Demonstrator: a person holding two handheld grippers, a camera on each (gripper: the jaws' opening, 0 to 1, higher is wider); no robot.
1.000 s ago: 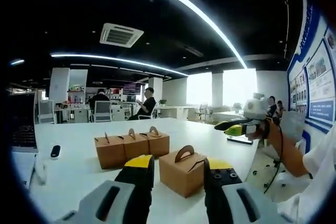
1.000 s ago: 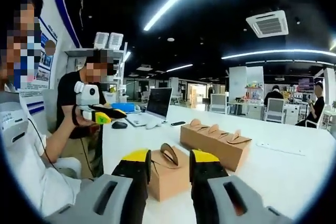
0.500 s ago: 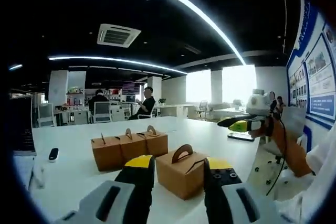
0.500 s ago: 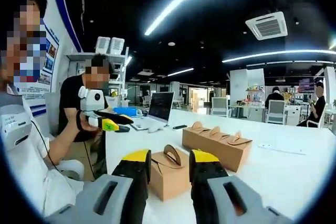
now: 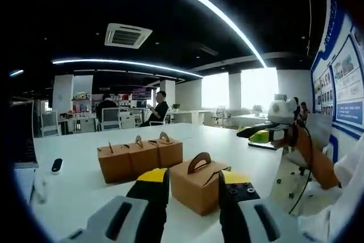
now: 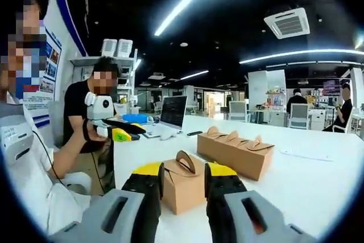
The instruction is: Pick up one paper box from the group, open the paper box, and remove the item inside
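Note:
One brown paper box [image 5: 196, 183] with a curved handle stands alone on the white table [image 5: 79, 189], seen just beyond the gap of my left gripper [image 5: 193, 177], which is open and holds nothing. A row of three similar boxes [image 5: 139, 155] sits behind it. My right gripper [image 5: 245, 134] hovers off to the right, held by a hand. In the right gripper view the same lone box [image 6: 182, 183] shows between the open jaws of my right gripper [image 6: 183, 170], with the row [image 6: 236, 149] behind on the right. My left gripper [image 6: 133, 133] hangs at the left near the table edge.
A laptop [image 6: 172, 113], a mouse [image 6: 135, 136] and a phone [image 6: 194, 133] lie at the table's far corner. A small black device [image 5: 56, 165] lies left of the row. A person in a black shirt [image 6: 77, 106] sits beyond that corner; others sit at distant desks [image 5: 159, 112].
Both views have shifted slightly with the hands. The boxes stand where they were, and neither gripper has taken hold of anything.

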